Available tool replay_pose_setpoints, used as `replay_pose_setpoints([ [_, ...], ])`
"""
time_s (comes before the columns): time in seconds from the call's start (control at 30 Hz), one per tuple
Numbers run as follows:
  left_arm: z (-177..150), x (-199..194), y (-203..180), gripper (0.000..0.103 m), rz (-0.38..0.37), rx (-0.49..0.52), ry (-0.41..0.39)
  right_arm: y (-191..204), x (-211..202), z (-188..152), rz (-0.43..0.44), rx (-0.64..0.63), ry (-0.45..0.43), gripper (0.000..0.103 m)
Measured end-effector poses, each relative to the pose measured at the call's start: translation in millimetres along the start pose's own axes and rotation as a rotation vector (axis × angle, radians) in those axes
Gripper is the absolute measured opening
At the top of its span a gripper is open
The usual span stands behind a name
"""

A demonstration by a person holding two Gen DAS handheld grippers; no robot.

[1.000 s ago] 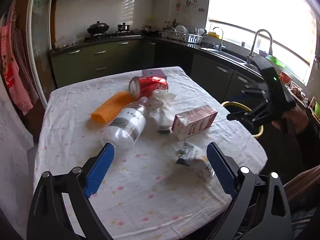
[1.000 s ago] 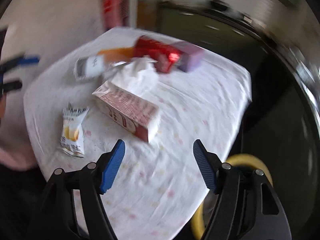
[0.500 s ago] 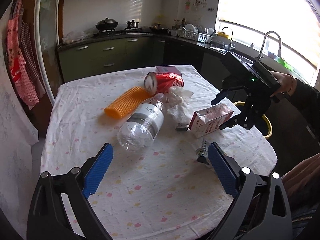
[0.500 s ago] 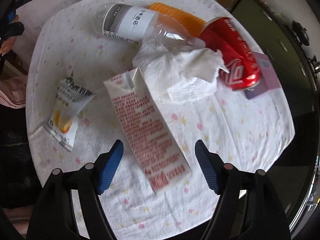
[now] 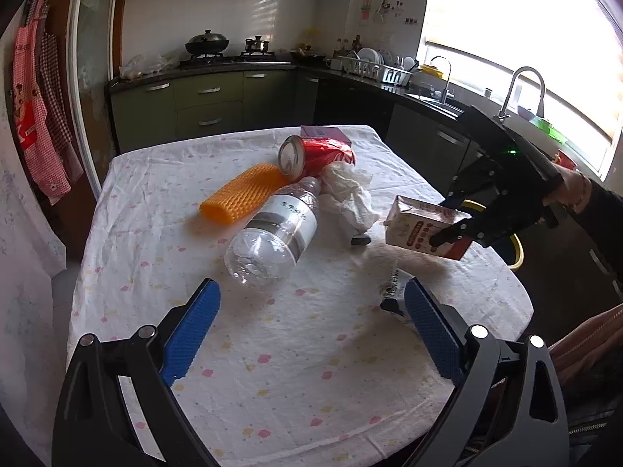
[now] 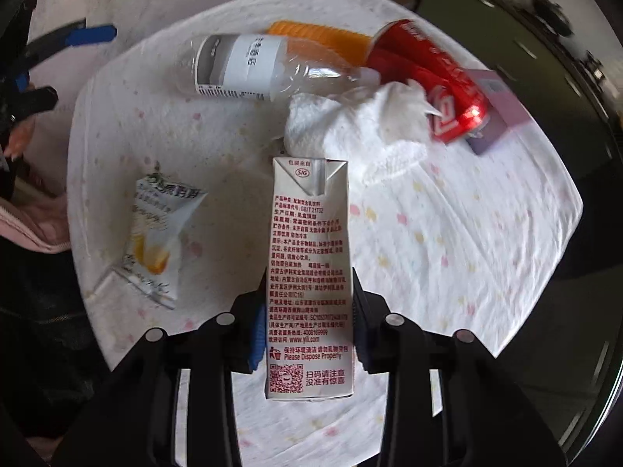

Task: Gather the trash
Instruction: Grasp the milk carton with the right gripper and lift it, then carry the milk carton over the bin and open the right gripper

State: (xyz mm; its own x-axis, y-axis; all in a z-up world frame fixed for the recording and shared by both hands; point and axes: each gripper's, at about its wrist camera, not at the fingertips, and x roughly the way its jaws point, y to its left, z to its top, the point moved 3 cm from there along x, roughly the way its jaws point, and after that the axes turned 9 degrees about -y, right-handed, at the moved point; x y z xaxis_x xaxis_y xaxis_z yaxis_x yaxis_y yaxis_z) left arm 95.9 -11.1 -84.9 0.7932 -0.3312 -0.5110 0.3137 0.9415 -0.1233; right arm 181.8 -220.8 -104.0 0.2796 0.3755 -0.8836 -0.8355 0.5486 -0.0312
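Note:
A red-and-white milk carton (image 6: 309, 257) lies between the blue pads of my right gripper (image 6: 307, 311), whose jaws are closing and touch both of its long sides. From the left wrist view the carton (image 5: 422, 227) tilts just above the cloth at the table's right edge, held by the right gripper (image 5: 455, 229). My left gripper (image 5: 311, 323) hangs open over the near side of the table, holding nothing. Other trash lies on the cloth: a clear plastic bottle (image 5: 272, 233), a crushed red can (image 5: 315, 153), a crumpled tissue (image 5: 350, 194), an orange foam net (image 5: 241, 194) and a snack wrapper (image 6: 155, 229).
The table (image 5: 272, 369) has a white spotted cloth. A purple box (image 5: 323, 132) sits behind the can. A yellow-rimmed bin (image 5: 516, 249) stands on the floor past the table's right edge. Kitchen counters and a sink run along the back and right walls.
The right gripper came down over the carton and its jaws closed from wide open onto the carton's sides; the carton is now tilted up. The left gripper stayed nearly still.

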Motion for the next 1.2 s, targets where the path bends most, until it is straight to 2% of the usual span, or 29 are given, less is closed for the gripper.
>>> replay_pose_setpoints([
  [0.33, -1.4, -1.7, -36.0, 0.094, -0.044, 0.062, 0.005, 18.6, -65.4, -43.1, -0.021, 0.198, -0.123, 0.034],
  [0.5, -1.3, 0.3, -54.9, 0.094, -0.078, 0.080, 0.011, -4.3, -100.3, -79.5, -0.123, 0.329, -0.161, 0.034],
  [0.63, -5.4, 6.9, -67.2, 0.094, -0.098, 0.090, 0.035, -46.6, -118.7, -120.6, -0.244, 0.483, -0.158, 0.034],
  [0.83, -8.0, 16.6, -82.2, 0.094, -0.113, 0.108, 0.067, -112.3, -111.8, -181.9, -0.394, 0.663, -0.077, 0.034],
  [0.93, -7.1, 19.0, -87.4, 0.094, -0.111, 0.118, 0.074, -139.6, -100.4, -202.9, -0.414, 0.726, -0.046, 0.034],
  [1.2, -9.1, 29.6, -98.3, 0.094, -0.113, 0.132, 0.108, -174.9, -76.8, -220.7, -0.445, 0.780, -0.008, 0.034],
])
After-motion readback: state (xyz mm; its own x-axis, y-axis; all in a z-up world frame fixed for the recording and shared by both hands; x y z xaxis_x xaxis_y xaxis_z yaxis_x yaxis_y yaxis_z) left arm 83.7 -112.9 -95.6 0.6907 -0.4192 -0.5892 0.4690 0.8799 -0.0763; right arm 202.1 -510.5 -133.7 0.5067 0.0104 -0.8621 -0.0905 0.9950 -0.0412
